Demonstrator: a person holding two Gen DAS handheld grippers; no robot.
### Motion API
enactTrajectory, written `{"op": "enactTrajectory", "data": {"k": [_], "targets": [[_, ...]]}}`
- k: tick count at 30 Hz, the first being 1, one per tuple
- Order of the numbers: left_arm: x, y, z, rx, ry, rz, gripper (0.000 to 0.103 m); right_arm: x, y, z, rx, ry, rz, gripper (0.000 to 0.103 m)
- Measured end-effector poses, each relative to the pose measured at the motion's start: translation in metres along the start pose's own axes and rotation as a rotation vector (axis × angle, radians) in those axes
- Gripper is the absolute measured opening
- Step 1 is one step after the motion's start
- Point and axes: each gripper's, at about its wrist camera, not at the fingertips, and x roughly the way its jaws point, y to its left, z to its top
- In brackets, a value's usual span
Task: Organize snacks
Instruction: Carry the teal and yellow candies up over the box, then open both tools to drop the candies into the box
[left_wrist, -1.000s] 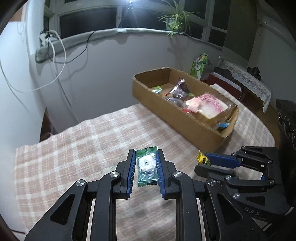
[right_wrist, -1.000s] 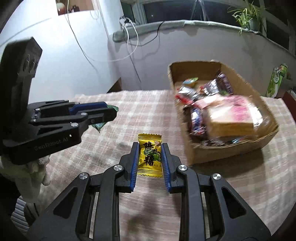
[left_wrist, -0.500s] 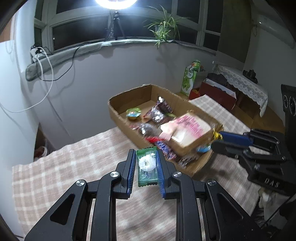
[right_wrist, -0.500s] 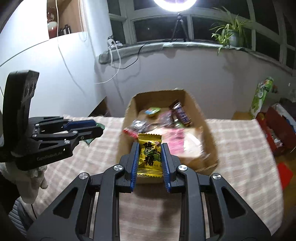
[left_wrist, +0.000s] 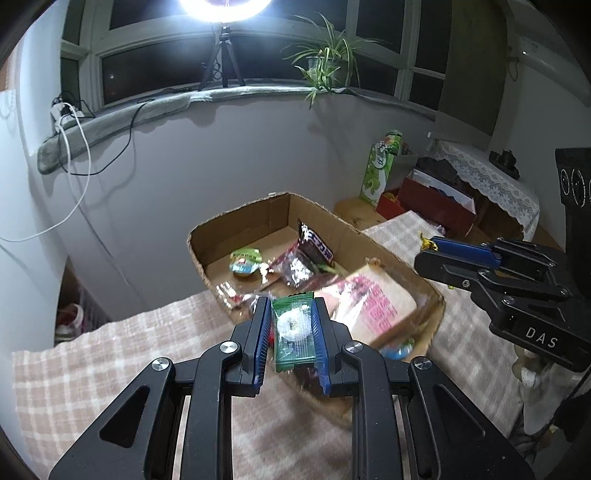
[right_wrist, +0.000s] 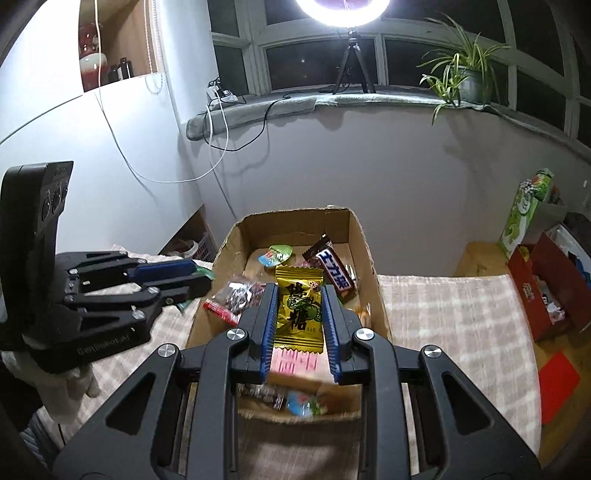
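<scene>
Snacks fill a shallow cardboard box (right_wrist: 364, 236) on the checked worktop (right_wrist: 450, 306): a dark chocolate bar (right_wrist: 330, 271), a small round cup with a green lid (right_wrist: 277, 254), a crinkly clear packet (right_wrist: 231, 295) and a pink-printed bread pack (left_wrist: 373, 306), the last partly hidden. Left tongs (left_wrist: 290, 330) are clamped on a green candy wrapper (left_wrist: 293, 332) with a clear window, held over the box's near edge. Right tongs (right_wrist: 299, 315) are clamped on a glossy yellow candy wrapper (right_wrist: 299, 306) above the box. Items at the box's near end are blurred and hard to make out. A white-gloved hand (right_wrist: 55, 384) shows partly under the left tool.
</scene>
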Motion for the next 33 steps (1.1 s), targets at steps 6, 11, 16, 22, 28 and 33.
{"op": "enactTrajectory", "data": {"k": [6, 11, 16, 22, 28, 33], "targets": [[0.025, -0.004, 0.014, -0.022, 0.018, -0.006, 0.020, 0.019, -0.009, 0.006, -0.001, 0.026, 0.022, 0.024], [0.039, -0.008, 0.017, -0.035, 0.034, -0.019, 0.020, 0.031, -0.013, 0.005, -0.001, 0.058, 0.037, 0.024], [0.046, -0.012, 0.016, -0.037, 0.047, -0.012, 0.020, 0.035, -0.017, 0.002, 0.009, 0.068, 0.038, 0.025], [0.047, -0.009, 0.017, -0.053, 0.048, -0.002, 0.023, 0.035, -0.019, 0.002, 0.012, 0.070, 0.033, 0.029], [0.049, -0.009, 0.018, -0.050, 0.052, 0.005, 0.023, 0.032, -0.017, 0.003, 0.008, 0.058, 0.021, 0.050], [0.046, -0.008, 0.016, -0.051, 0.046, 0.016, 0.042, 0.027, -0.018, 0.003, 0.012, 0.049, 0.009, 0.063]]}}
